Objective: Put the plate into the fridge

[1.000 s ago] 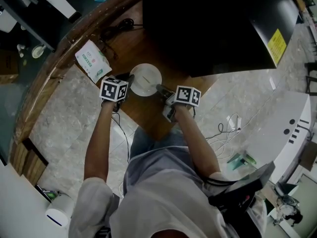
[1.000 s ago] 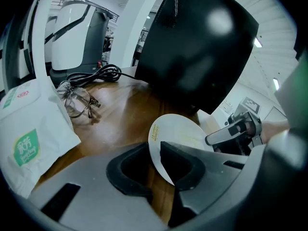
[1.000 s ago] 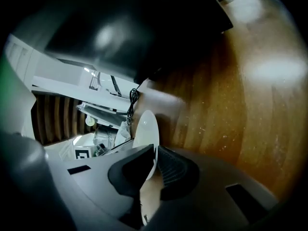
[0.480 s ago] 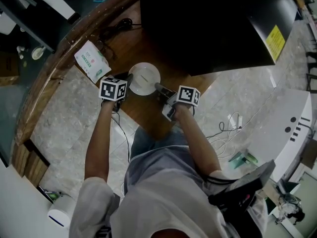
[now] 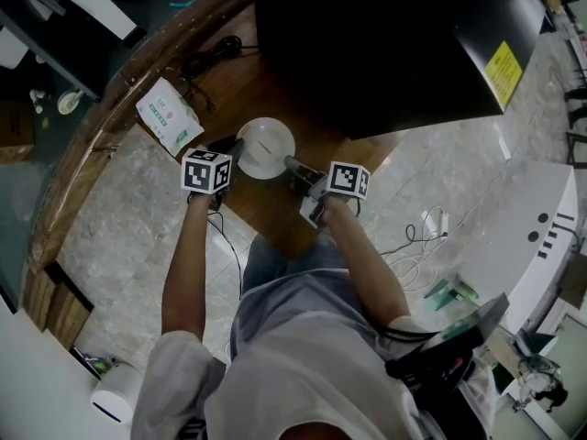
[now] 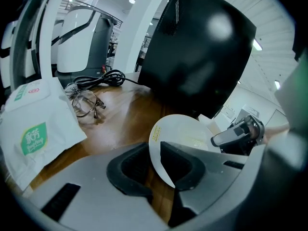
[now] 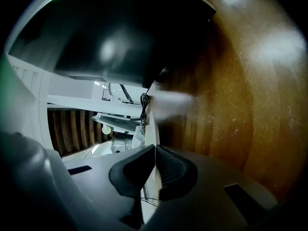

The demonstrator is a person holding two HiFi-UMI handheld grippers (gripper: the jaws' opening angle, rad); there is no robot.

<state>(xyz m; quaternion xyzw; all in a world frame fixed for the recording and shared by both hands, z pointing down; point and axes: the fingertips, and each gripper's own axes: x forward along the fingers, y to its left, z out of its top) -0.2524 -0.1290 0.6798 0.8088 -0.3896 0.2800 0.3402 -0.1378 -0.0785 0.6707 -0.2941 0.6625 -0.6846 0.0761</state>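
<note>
A white plate [image 5: 266, 147] sits on the wooden table [image 5: 266, 204], in front of the big black fridge [image 5: 385, 44]. My left gripper [image 5: 235, 150] is at the plate's left rim. In the left gripper view the rim [image 6: 159, 150] runs between the two pads and touches them. My right gripper [image 5: 292, 165] is at the plate's right rim. In the right gripper view the plate [image 7: 150, 129] shows edge-on, and the pads are shut on it. The fridge's dark side [image 6: 197, 52] stands just behind the plate.
A white packet with green print [image 5: 170, 113] lies left of the plate, with a pair of glasses [image 6: 85, 104] and a coiled black cable [image 6: 103, 77] behind it. The table's near corner is under my arms. White cables [image 5: 426, 232] lie on the marble floor at the right.
The right gripper's jaws have closed onto the plate's right rim. Plate and left gripper have stayed nearly where they were.
</note>
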